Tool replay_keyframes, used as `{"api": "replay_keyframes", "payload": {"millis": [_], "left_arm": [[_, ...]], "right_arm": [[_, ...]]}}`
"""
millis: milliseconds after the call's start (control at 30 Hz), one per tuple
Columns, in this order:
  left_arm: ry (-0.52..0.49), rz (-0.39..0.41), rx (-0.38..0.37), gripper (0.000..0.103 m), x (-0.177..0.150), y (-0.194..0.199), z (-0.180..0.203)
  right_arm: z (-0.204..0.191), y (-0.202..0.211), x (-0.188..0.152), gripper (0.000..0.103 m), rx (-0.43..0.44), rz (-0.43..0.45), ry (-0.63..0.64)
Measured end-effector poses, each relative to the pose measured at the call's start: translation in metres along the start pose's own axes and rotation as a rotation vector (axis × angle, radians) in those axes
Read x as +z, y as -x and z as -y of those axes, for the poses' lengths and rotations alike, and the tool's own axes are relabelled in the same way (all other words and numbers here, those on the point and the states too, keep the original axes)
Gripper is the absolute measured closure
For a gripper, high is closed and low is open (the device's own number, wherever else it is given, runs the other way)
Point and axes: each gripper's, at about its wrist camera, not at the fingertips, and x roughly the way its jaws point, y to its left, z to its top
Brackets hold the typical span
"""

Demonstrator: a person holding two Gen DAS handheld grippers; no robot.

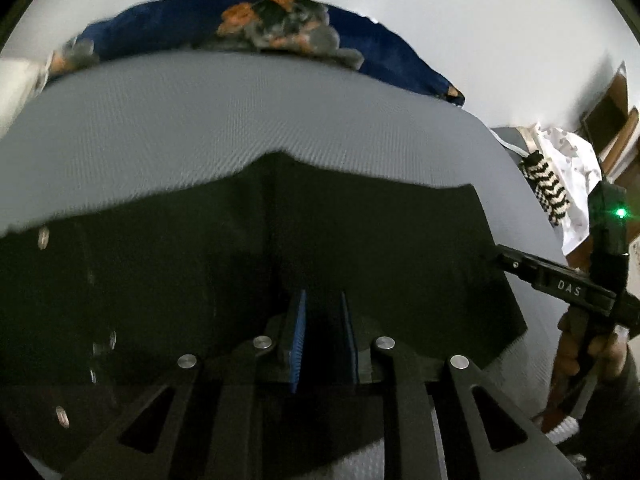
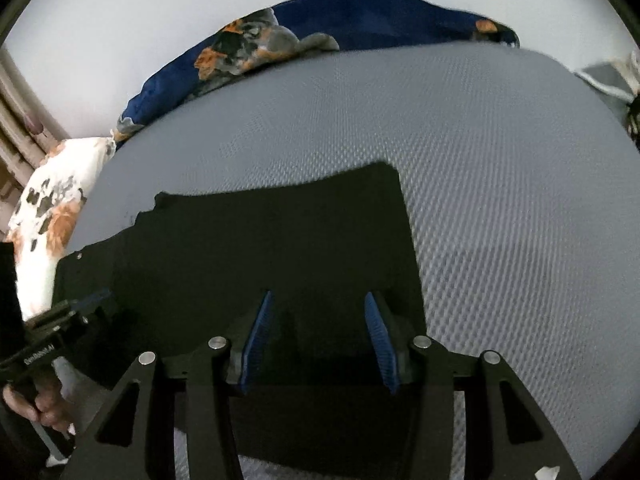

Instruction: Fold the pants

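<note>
Black pants [image 1: 240,264] lie flat on a grey textured mattress [image 1: 200,132], with small metal studs [image 1: 43,238] along their left side. My left gripper [image 1: 324,336] hovers over the near part of the pants, its blue pads a narrow gap apart with no cloth visibly pinched. In the right wrist view the same pants [image 2: 260,248] fill the left half, and my right gripper [image 2: 318,340] stands open over their near right part. The right gripper [image 1: 496,258] also shows at the pants' right edge, and the left gripper [image 2: 94,298] at their left edge.
A dark blue floral blanket [image 1: 280,20] is bunched along the mattress's far edge [image 2: 260,44]. A white floral pillow [image 2: 52,216] lies at the left. A black-and-white striped item [image 1: 548,188] and white patterned cloth [image 1: 576,164] sit at the right, by wooden furniture [image 1: 612,120].
</note>
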Motion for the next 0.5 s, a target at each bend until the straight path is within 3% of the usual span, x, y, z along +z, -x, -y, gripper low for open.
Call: {"api": "replay_keyframes", "payload": {"millis": [200,433,500], "left_arm": [[-0.057,0.022,0.007,0.084,0.032,-0.028,0.014],[-0.021,-0.066,0.026,0.084,0.056,-0.071,0.007],[-0.015,-0.056,0.016,0.084,0.055,-0.071,0.005]], "right_arm": [[-0.005,-0.014,0.021,0.058,-0.053,0.020,0.044],[-0.008,-0.041,0.033,0.058,-0.102,-0.031,0.097],[-0.008,-0.043,0.032,0.058,-0.107,-0.031,0.101]]}}
